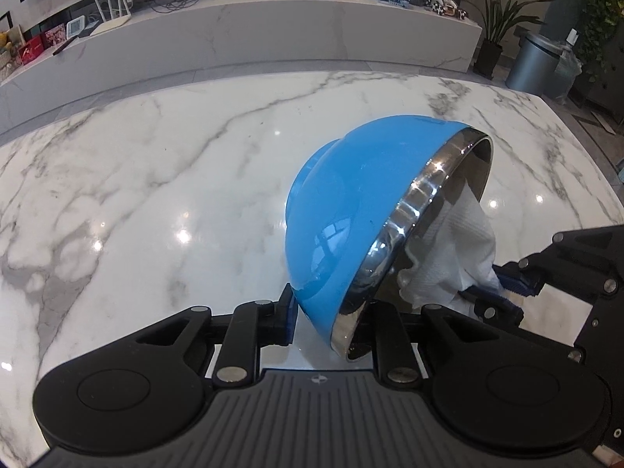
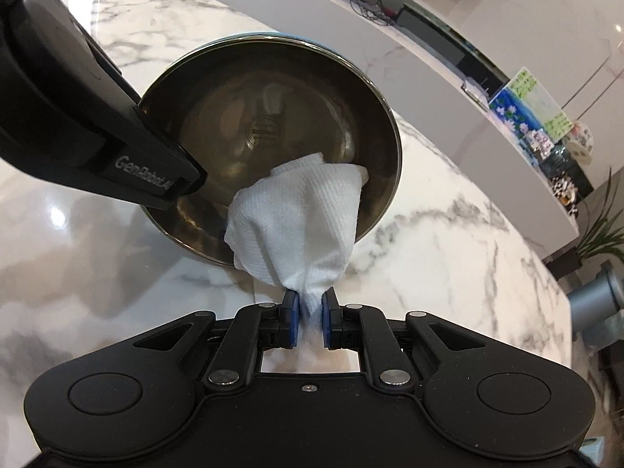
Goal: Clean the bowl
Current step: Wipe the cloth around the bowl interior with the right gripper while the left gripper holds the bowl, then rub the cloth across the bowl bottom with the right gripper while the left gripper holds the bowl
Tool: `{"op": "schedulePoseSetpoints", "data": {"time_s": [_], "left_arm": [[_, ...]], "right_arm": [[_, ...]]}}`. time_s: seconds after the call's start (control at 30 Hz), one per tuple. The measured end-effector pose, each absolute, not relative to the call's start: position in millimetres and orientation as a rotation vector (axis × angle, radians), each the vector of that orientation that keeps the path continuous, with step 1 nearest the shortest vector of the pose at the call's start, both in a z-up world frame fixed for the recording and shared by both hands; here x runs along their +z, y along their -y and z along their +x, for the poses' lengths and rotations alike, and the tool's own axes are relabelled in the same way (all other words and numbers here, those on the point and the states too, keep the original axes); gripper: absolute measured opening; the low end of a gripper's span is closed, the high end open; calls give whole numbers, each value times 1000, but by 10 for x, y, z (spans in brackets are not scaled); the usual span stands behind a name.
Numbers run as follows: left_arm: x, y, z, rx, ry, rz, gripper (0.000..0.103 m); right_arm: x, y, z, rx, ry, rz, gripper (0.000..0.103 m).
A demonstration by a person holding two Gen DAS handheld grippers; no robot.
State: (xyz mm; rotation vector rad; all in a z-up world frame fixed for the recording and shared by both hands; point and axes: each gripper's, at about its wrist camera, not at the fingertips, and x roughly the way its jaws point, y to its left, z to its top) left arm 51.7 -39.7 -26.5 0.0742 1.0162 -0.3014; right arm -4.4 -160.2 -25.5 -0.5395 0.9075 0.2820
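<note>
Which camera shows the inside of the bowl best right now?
The right wrist view: it looks straight into the bowl, showing its steel inside and the paper towel pressed against the wall. The left wrist view shows mostly the blue outside and rim edge-on.

Bright indoor light, strong fisheye bend

We see ceiling lamps glare as white spots on the glossy desk (image 1: 163,179), highlights streak the bowl (image 1: 351,210) rim, its steel inside looks dim, soft shadows lie beneath it, edges curve and darken, and focus stays sharp.
</note>
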Motion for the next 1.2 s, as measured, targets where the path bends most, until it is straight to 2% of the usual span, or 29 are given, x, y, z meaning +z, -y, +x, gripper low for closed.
{"op": "schedulePoseSetpoints", "data": {"time_s": [0.33, 0.5, 0.77, 0.97, 1.2], "left_arm": [[-304, 385, 569, -313, -1031, 25, 25], [-289, 409, 568, -343, -1039, 43, 21], [-276, 454, 541, -393, -1061, 65, 20], [-278, 472, 507, -412, -1056, 92, 20], [-279, 463, 525, -410, -1073, 78, 21]], "right_arm": [[-180, 1593, -127, 334, -943, -414, 11], [-110, 1599, -99, 396, -926, -333, 11], [-143, 1674, -12, 427, -943, -234, 11], [-197, 1610, -23, 417, -937, -294, 10], [-264, 1426, -195, 326, -844, -583, 9]]}}
